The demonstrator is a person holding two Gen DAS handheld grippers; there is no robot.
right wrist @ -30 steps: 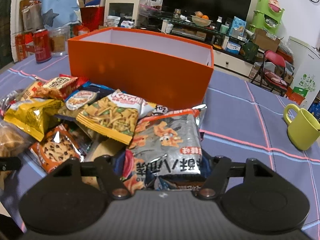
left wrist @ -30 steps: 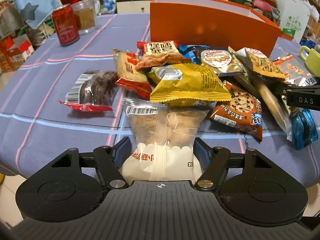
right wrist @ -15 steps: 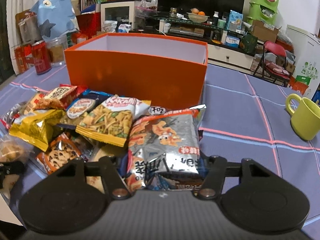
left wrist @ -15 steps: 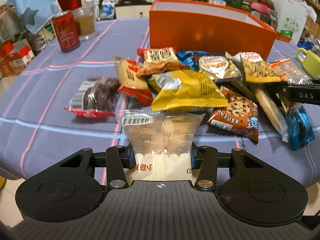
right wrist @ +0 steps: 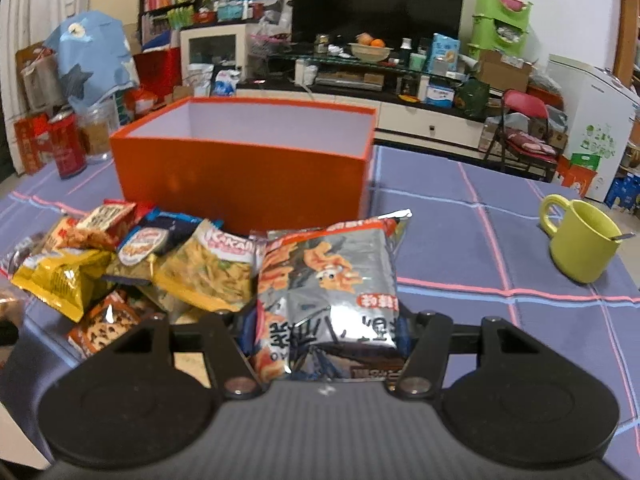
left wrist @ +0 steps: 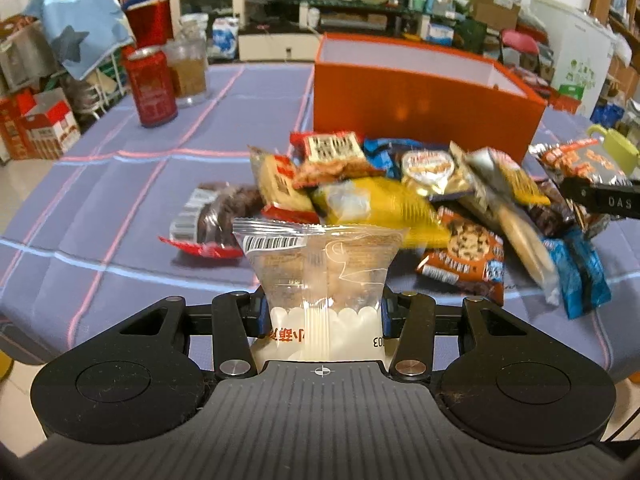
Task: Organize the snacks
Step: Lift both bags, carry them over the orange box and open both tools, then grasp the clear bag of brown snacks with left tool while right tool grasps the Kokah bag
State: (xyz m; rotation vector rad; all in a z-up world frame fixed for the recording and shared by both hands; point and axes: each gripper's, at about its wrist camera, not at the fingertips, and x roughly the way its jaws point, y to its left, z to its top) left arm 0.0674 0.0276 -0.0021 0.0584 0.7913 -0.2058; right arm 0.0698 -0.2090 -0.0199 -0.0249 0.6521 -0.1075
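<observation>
My left gripper (left wrist: 322,312) is shut on a clear cookie packet (left wrist: 320,268) with a white base and holds it up off the table, in front of the snack pile (left wrist: 384,200). My right gripper (right wrist: 326,340) is shut on a silver snack bag (right wrist: 328,280) with orange print, lifted above the pile's right side; the bag also shows in the left wrist view (left wrist: 580,164). The open orange box (right wrist: 244,168) stands behind the pile, and also shows in the left wrist view (left wrist: 424,100). The pile includes a yellow bag (right wrist: 60,276) and a chocolate-chip cookie packet (left wrist: 468,256).
A red can (left wrist: 152,86) and a glass jar (left wrist: 190,74) stand at the far left of the blue-clothed table (left wrist: 100,200). A green mug (right wrist: 580,244) with a spoon stands at the right. The near table edge is just below my grippers.
Both grippers have closed on their packets and lifted them up and back from the table. The orange box's opening shows more from the higher view.
</observation>
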